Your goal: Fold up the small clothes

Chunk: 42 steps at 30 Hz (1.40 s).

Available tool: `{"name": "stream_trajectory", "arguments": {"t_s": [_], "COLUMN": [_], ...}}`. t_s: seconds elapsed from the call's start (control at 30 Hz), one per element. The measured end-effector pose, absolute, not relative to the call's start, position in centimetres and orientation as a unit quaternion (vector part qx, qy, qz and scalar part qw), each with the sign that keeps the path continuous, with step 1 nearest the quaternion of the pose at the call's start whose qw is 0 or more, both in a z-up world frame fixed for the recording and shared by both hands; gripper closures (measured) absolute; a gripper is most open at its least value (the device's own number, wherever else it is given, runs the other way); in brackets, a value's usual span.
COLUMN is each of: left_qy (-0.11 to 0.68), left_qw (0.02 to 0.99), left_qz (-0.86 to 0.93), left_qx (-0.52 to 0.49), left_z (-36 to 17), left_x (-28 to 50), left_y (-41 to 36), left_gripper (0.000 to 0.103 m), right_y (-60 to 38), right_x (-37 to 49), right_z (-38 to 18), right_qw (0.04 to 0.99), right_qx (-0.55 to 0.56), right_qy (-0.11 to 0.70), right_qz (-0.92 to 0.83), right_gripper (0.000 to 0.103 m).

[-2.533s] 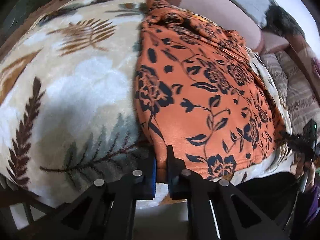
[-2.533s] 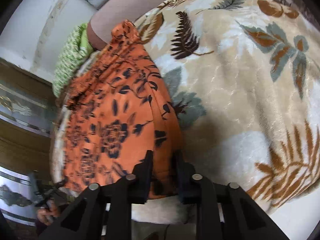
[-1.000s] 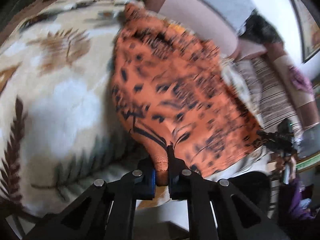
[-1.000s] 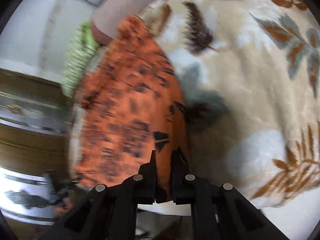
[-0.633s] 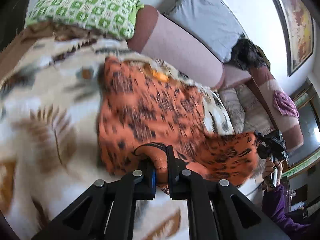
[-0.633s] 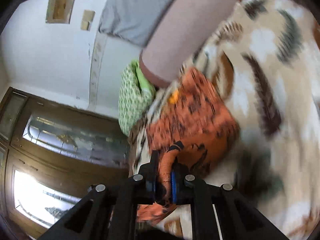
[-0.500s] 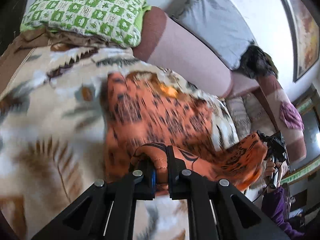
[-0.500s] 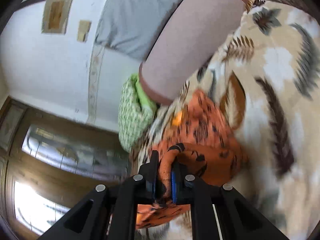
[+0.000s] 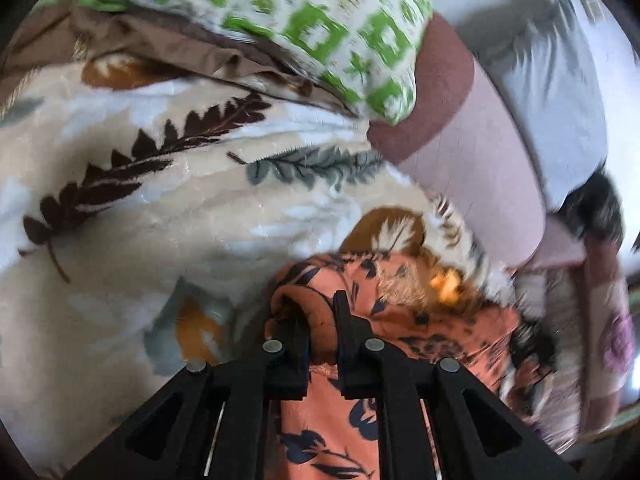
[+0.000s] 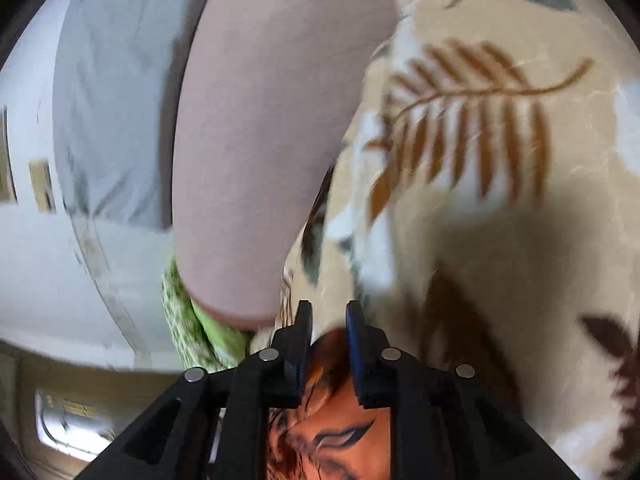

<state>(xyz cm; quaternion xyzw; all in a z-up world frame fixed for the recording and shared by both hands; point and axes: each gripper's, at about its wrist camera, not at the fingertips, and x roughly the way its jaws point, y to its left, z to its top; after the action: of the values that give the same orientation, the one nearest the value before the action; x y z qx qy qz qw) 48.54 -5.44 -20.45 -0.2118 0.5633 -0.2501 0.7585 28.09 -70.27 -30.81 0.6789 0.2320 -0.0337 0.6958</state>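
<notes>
Since the orange floral garment (image 9: 400,320) is thin and limp (likely light), the left gripper (image 9: 320,320) pinches its bunched hem at lower centre, while the right gripper (image 10: 328,320) is opening around its edge.

1 orange floral garment (image 9: 400,320), 1 leaf-print blanket (image 9: 160,220), 1 green-patterned pillow (image 9: 300,20), 1 pink bolster (image 9: 480,140), 2 grippers (image 9: 321,320) (image 10: 328,322).
</notes>
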Motion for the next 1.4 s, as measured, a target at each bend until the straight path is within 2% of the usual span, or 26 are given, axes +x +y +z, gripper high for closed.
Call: {"name": "stream_trajectory", "arguments": {"t_s": [0.03, 0.07, 0.1, 0.17, 0.23, 0.33, 0.4, 0.43, 0.53, 0.57, 0.6, 0.67, 0.77, 0.9, 1.1, 1.2, 1.4], "left_qy": [0.556, 0.545, 0.533, 0.503, 0.449, 0.401, 0.401, 0.409, 0.443, 0.449, 0.457, 0.471, 0.491, 0.533, 0.534, 0.521, 0.486], "left_qw": [0.761, 0.767, 0.776, 0.802, 0.852, 0.882, 0.893, 0.892, 0.876, 0.873, 0.870, 0.868, 0.859, 0.823, 0.823, 0.835, 0.865], "left_qz": [-0.255, -0.258, -0.254, -0.235, -0.193, -0.178, -0.159, -0.157, -0.163, -0.162, -0.156, -0.130, -0.110, -0.100, -0.092, -0.087, -0.087], "left_qx": [-0.218, -0.220, -0.221, -0.218, -0.190, -0.172, -0.132, -0.113, -0.098, -0.101, -0.101, -0.084, -0.088, -0.168, -0.173, -0.151, -0.088], "left_z": [-20.2, -19.6, -18.9, -17.0, -13.7, -10.7, -10.2, -10.5, -13.8, -14.7, -16.1, -18.2, -20.9, -22.5, -22.4, -21.4, -19.0], "left_x": [48.3, 47.8, 47.2, 45.6, 42.3, 37.7, 33.9, 32.6, 29.2, 28.9, 28.8, 29.2, 30.8, 33.1, 34.3, 34.1, 32.3], "left_y": [-5.1, -4.8, -4.4, -3.6, -3.0, -2.8, -4.0, -4.7, -6.7, -7.0, -7.5, -7.8, -6.6, -4.2, -3.5, -3.9, -5.6], "left_gripper": [0.090, 0.089, 0.087, 0.072, 0.044, 0.027, 0.022, 0.022, 0.022, 0.022, 0.022, 0.022, 0.022, 0.022, 0.022, 0.022, 0.021], "right_y": [-70.9, -71.6, -72.0, -72.1, -70.7, -65.9, -61.3, -59.0, -51.6, -50.0, -47.7, -44.0, -40.5, -38.3, -39.8, -40.2, -38.1], "right_x": [27.3, 25.6, 24.2, 22.1, 21.3, 21.3, 21.9, 22.5, 25.3, 25.9, 26.8, 28.8, 32.5, 38.7, 45.6, 44.2, 38.8], "right_z": [-31.0, -31.1, -30.7, -28.9, -25.7, -21.0, -18.8, -18.3, -19.1, -19.6, -20.4, -22.2, -24.2, -24.6, -22.7, -21.2, -19.4], "right_qw": [0.690, 0.680, 0.680, 0.703, 0.747, 0.806, 0.835, 0.842, 0.844, 0.844, 0.844, 0.837, 0.840, 0.856, 0.871, 0.876, 0.885], "right_qx": [0.692, 0.709, 0.715, 0.698, 0.644, 0.547, 0.473, 0.444, 0.362, 0.340, 0.311, 0.268, 0.225, 0.188, 0.229, 0.258, 0.239], "right_qy": [0.212, 0.180, 0.156, 0.130, 0.162, 0.226, 0.278, 0.302, 0.390, 0.409, 0.433, 0.472, 0.491, 0.480, 0.434, 0.407, 0.393], "right_qz": [-0.031, -0.035, -0.044, -0.039, -0.021, 0.012, 0.034, 0.042, 0.061, 0.063, 0.065, 0.067, 0.053, 0.034, -0.018, 0.004, 0.068], "right_gripper": [0.059, 0.029, 0.022, 0.022, 0.022, 0.022, 0.024, 0.024, 0.036, 0.043, 0.055, 0.066, 0.066, 0.066, 0.066, 0.066, 0.066]}}
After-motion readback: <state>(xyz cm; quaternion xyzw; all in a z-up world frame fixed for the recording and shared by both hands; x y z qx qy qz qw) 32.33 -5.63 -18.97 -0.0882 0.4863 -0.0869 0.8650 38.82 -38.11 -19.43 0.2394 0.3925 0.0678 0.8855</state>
